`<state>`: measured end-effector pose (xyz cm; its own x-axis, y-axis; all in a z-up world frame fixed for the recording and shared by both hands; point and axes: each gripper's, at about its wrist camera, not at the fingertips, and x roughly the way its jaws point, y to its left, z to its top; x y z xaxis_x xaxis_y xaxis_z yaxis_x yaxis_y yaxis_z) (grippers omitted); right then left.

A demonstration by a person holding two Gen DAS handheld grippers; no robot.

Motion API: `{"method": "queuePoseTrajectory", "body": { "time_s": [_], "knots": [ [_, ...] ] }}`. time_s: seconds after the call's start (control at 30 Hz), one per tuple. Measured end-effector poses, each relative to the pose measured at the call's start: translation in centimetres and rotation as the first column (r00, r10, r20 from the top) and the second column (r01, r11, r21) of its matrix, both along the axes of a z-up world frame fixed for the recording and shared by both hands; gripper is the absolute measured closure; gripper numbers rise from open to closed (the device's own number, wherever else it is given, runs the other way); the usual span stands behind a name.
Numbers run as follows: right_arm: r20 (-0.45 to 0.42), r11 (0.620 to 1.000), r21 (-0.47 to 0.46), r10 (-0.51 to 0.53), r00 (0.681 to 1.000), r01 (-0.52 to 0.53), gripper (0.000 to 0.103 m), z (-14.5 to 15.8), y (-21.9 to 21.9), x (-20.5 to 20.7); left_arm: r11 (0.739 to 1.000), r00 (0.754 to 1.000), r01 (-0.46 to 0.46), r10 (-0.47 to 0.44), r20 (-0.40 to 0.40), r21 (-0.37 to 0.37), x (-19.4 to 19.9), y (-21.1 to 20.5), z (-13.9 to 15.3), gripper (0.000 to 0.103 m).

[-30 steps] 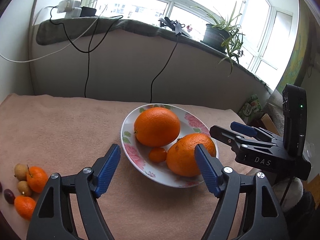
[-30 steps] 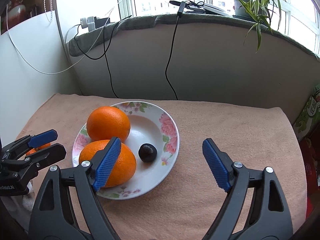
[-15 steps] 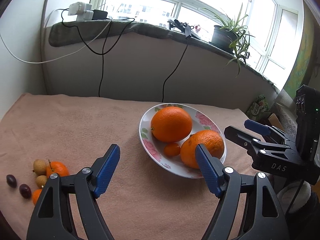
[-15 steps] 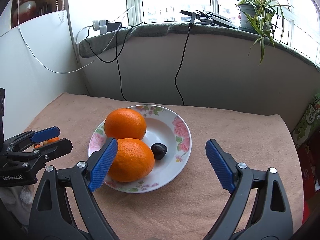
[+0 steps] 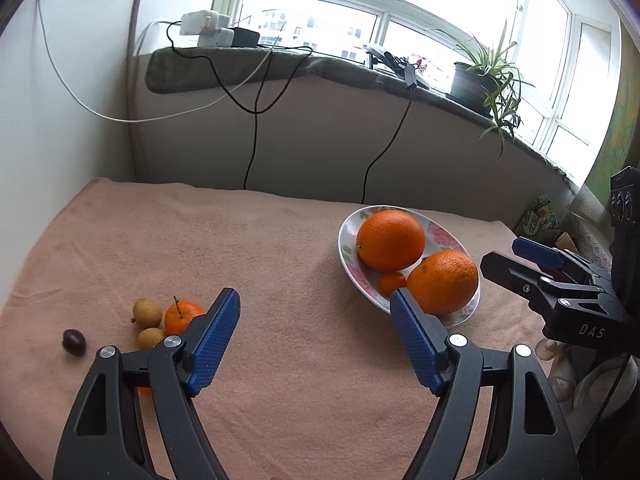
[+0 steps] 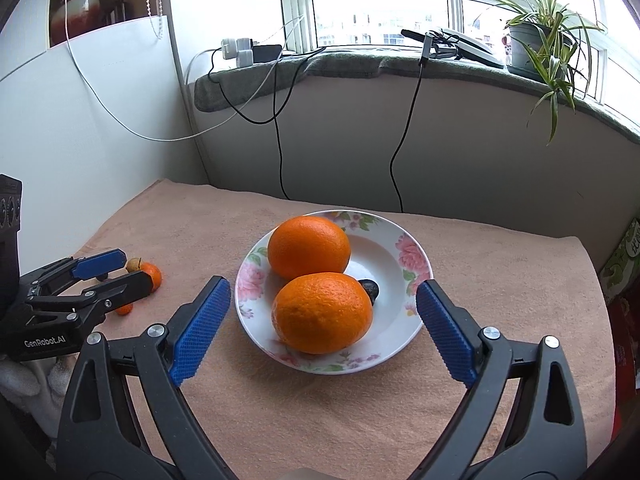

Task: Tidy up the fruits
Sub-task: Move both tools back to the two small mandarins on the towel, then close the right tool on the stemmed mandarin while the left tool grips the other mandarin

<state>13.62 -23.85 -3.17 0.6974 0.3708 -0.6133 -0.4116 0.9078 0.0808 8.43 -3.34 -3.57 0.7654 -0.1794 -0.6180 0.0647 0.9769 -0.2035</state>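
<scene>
A floral plate (image 6: 412, 264) (image 5: 347, 240) holds two big oranges (image 6: 308, 246) (image 6: 322, 312), a dark small fruit (image 6: 370, 289) and a tiny orange (image 5: 392, 283). On the cloth at the left lie a small orange (image 5: 181, 315), two tan longans (image 5: 147, 312) (image 5: 150, 337) and a dark fruit (image 5: 74, 342). My left gripper (image 5: 315, 336) is open and empty over the cloth between the loose fruits and the plate. My right gripper (image 6: 323, 320) is open and empty, its jaws either side of the near big orange, held short of it.
A pink cloth (image 5: 280, 248) covers the table. Grey sill wall at the back with hanging cables (image 6: 400, 148). White wall (image 5: 60, 120) at the left. A potted plant (image 6: 536, 44) stands on the sill. The table's right edge drops to bags (image 6: 624, 260).
My left gripper has swung left, away from the plate, toward the loose fruits. My right gripper has shifted so that the plate sits centred between its jaws. Both stayed open.
</scene>
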Motion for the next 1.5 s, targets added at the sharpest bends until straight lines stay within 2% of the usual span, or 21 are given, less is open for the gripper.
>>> {"method": "queuePoseTrajectory", "body": {
  "time_s": [0.33,0.5,0.63,0.73,0.93,1.0,1.1,1.27,1.5],
  "knots": [
    [-0.006,0.995,0.008,0.097,0.995,-0.097,0.007,-0.4,3.6,-0.8,0.995,0.995,-0.096,0.096,-0.008,0.021,-3.1,4.6,-0.5,0.025],
    [-0.021,0.987,0.015,0.158,0.987,-0.158,0.007,-0.7,5.8,-1.1,0.992,0.991,-0.125,0.124,-0.044,-0.003,-4.3,6.4,-1.7,0.026],
    [-0.036,0.980,0.012,0.201,0.979,-0.200,0.007,-0.9,7.8,-1.0,0.989,0.988,-0.145,0.143,-0.064,-0.014,-4.8,7.3,-2.6,0.027],
    [-0.048,0.973,0.008,0.231,0.972,-0.231,0.008,-1.3,9.3,-1.0,0.989,0.986,-0.147,0.145,-0.082,-0.026,-4.8,7.9,-3.4,0.033],
    [-0.102,0.956,0.025,0.293,0.951,-0.292,0.016,-2.5,12.2,-0.5,0.987,0.983,-0.151,0.144,-0.109,-0.051,-4.6,8.6,-4.5,0.039],
    [-0.124,0.950,0.035,0.312,0.942,-0.310,0.020,-3.0,13.2,-0.2,0.988,0.983,-0.147,0.141,-0.117,-0.049,-4.5,8.6,-4.8,0.045],
    [-0.150,0.943,0.037,0.334,0.931,-0.332,0.023,-3.8,14.6,0.2,0.987,0.982,-0.148,0.140,-0.125,-0.061,-4.3,8.8,-5.1,0.046],
    [-0.198,0.927,0.044,0.373,0.907,-0.372,0.037,-5.2,17.2,0.9,0.985,0.981,-0.151,0.139,-0.133,-0.083,-3.9,9.2,-5.4,0.046],
    [-0.254,0.920,0.065,0.390,0.885,-0.387,0.048,-7.0,19.6,2.2,0.985,0.981,-0.146,0.132,-0.140,-0.089,-3.7,9.3,-5.8,0.051]
  ]
}}
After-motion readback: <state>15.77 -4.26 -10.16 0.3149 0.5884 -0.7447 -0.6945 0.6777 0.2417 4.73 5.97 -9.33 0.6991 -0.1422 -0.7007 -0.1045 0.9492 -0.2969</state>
